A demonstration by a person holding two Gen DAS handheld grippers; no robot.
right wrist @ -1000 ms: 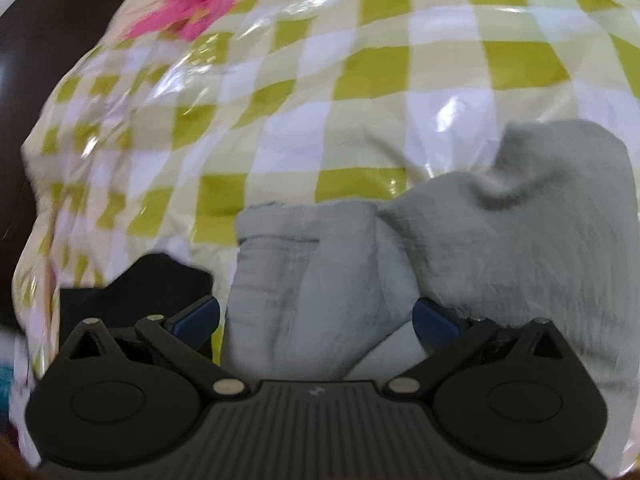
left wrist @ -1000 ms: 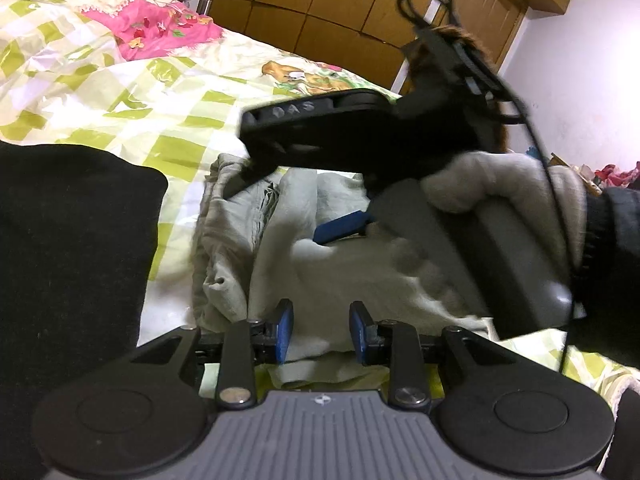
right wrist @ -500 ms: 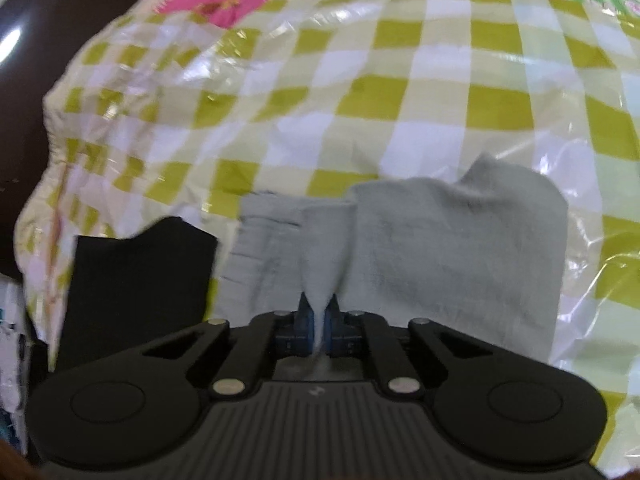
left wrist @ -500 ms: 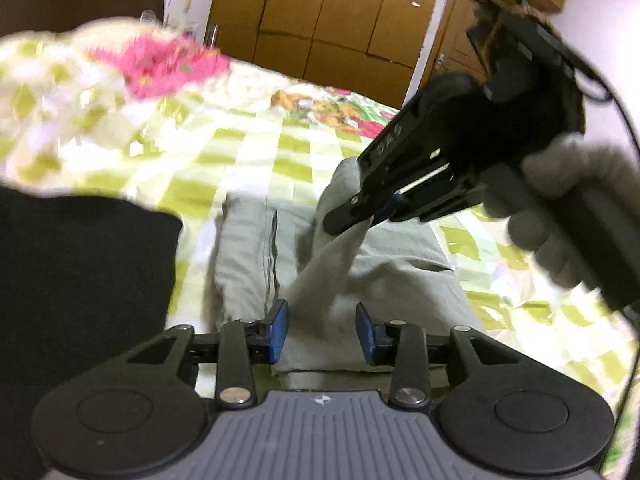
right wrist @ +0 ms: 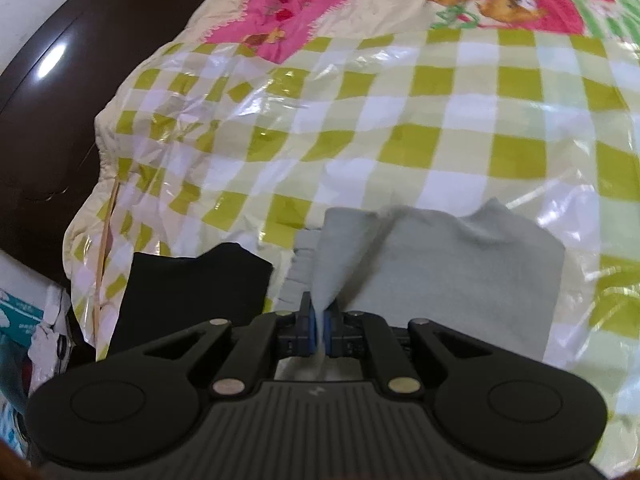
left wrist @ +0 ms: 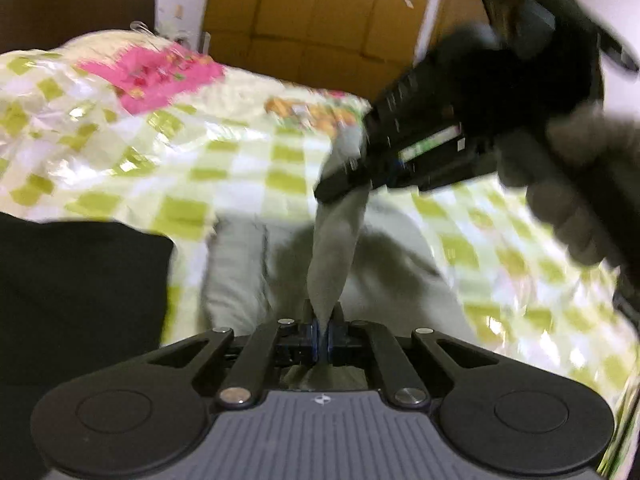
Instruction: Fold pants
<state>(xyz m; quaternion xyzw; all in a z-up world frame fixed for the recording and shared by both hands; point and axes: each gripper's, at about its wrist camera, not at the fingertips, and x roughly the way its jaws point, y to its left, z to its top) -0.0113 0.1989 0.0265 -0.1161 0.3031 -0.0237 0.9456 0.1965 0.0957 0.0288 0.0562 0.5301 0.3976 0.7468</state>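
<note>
Grey pants (right wrist: 460, 272) are lying on the checked bedspread (right wrist: 400, 120) of the bed, beside a black garment (right wrist: 192, 284). The left tongs (left wrist: 322, 328) are pinching a raised ridge of the pants, their jaws having just been closing on the cloth. The right tongs (right wrist: 318, 324) are clamping another fold, lifted taut between both; a gloved hand (left wrist: 568, 192) is gripping their handle.

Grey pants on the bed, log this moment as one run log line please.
step: lifting edge to fold | left gripper: shut on grey pants | right gripper: shut on grey pants | surface: checked bedspread | beside: black garment
</note>
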